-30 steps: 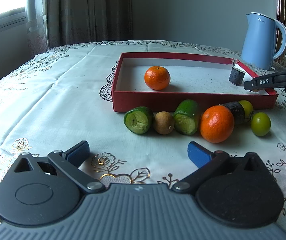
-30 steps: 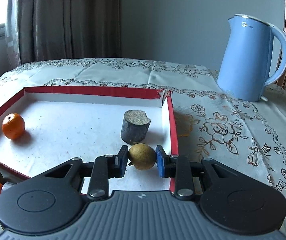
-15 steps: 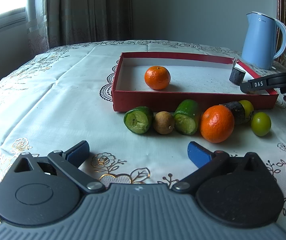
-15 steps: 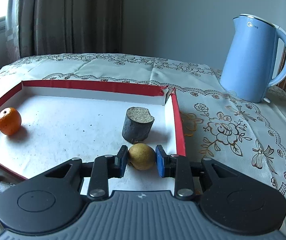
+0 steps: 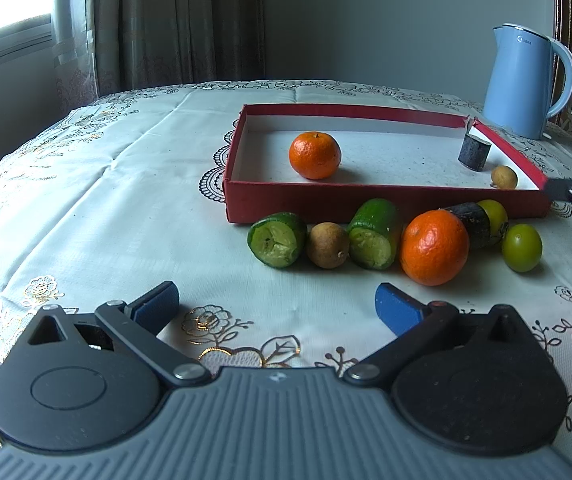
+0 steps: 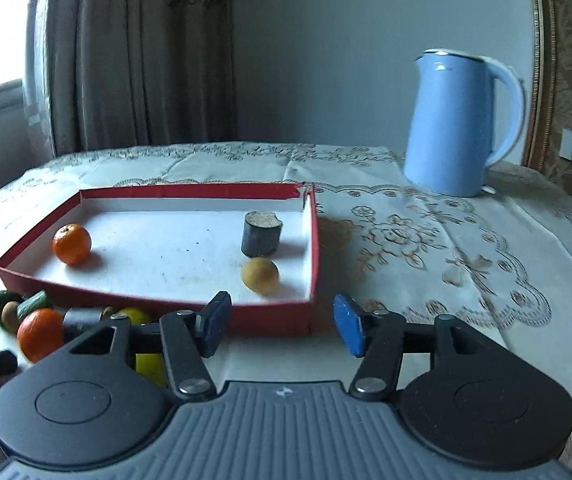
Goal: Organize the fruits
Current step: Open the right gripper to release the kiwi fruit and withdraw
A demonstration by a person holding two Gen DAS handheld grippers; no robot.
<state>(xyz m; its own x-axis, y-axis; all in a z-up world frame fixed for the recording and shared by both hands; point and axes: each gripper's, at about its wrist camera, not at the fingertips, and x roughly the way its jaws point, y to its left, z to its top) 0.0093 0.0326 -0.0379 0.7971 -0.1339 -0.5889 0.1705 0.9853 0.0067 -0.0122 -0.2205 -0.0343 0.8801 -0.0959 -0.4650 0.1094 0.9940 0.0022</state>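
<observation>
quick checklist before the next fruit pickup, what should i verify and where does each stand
1. Right gripper open and empty: ok, jaws apart, nothing between them.
2. Small brown fruit resting in the red tray: ok, near the dark stub.
3. Left gripper open and empty: ok.
4. Fruit left outside the tray: not ok, the large orange, green round fruit and cut green pieces lie on the tablecloth.
5. Room in the tray: ok, bare floor between the small orange and the stub.
6. Kettle away from the tray: ok.
</observation>
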